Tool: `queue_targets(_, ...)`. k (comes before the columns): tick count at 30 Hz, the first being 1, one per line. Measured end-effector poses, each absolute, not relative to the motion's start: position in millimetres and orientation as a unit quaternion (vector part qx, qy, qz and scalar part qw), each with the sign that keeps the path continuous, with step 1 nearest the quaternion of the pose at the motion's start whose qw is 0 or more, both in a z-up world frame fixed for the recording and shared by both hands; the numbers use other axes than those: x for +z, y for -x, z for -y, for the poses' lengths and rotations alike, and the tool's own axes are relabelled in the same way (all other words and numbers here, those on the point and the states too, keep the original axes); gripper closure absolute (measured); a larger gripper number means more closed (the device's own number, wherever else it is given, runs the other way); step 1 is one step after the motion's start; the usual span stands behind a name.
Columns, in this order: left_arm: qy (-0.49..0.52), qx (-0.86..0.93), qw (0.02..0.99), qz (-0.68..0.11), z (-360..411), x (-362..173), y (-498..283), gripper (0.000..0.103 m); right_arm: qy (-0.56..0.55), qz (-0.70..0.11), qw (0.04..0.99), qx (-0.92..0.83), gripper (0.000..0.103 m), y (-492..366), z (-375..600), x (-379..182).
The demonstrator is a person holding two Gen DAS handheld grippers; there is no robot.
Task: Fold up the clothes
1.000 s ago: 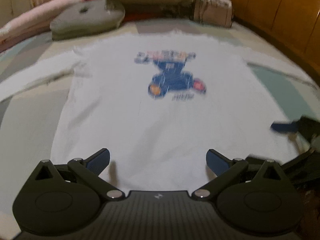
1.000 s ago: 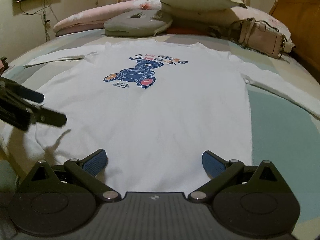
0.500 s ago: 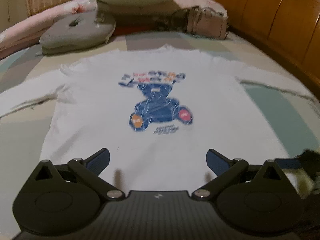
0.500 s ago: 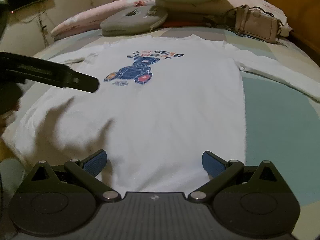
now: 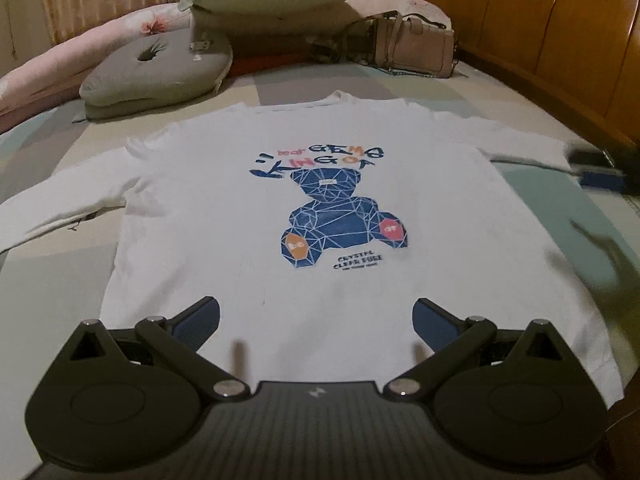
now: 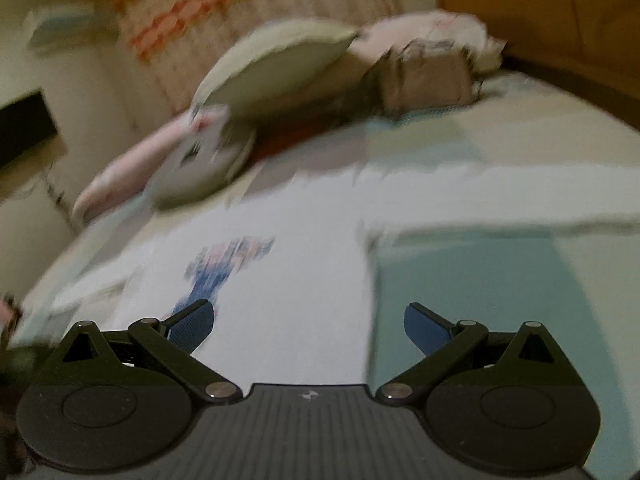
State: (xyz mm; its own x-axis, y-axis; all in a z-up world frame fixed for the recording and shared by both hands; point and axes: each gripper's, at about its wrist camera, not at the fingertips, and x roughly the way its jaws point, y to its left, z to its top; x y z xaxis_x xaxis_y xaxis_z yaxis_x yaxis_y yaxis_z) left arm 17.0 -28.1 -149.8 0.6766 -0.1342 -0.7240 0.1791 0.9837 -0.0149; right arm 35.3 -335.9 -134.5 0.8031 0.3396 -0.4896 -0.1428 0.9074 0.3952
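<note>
The right gripper (image 6: 308, 326) has swung over to the right sleeve (image 6: 500, 196), so folding may begin there. The left gripper (image 5: 316, 320) has moved up over the hem. Both have fingers wide open, holding nothing. The soft white shirt (image 5: 320, 200) lies flat on the bed (image 5: 48, 300).

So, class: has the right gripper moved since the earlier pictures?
Yes. In the left wrist view the right gripper now sits far up by the white shirt's right sleeve, having moved away from the hem toward the handbag.
</note>
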Motion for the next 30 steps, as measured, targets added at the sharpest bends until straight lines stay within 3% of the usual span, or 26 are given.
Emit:
queue_targets(6,-0.036,-0.068,0.914,-0.399,22,-154,-14,0.001,-0.278,-0.271,0.919,0.078,0.000,-144,395,-133)
queue_targets(15,-0.012,-0.059,0.916,-0.396,3,-154,-21,0.001,-0.334,-0.355,0.873,0.026,0.000,-264,414,-186)
queue_targets(23,0.012,-0.053,0.912,-0.407,-14,-164,-32,0.001,-0.239,-0.356,0.903,-0.030,0.000,-284,402,-177)
queue_targets(30,0.009,-0.065,0.915,-0.399,-12,-165,-33,0.001,-0.199,-0.345,0.914,0.082,0.000,-219,360,-135)
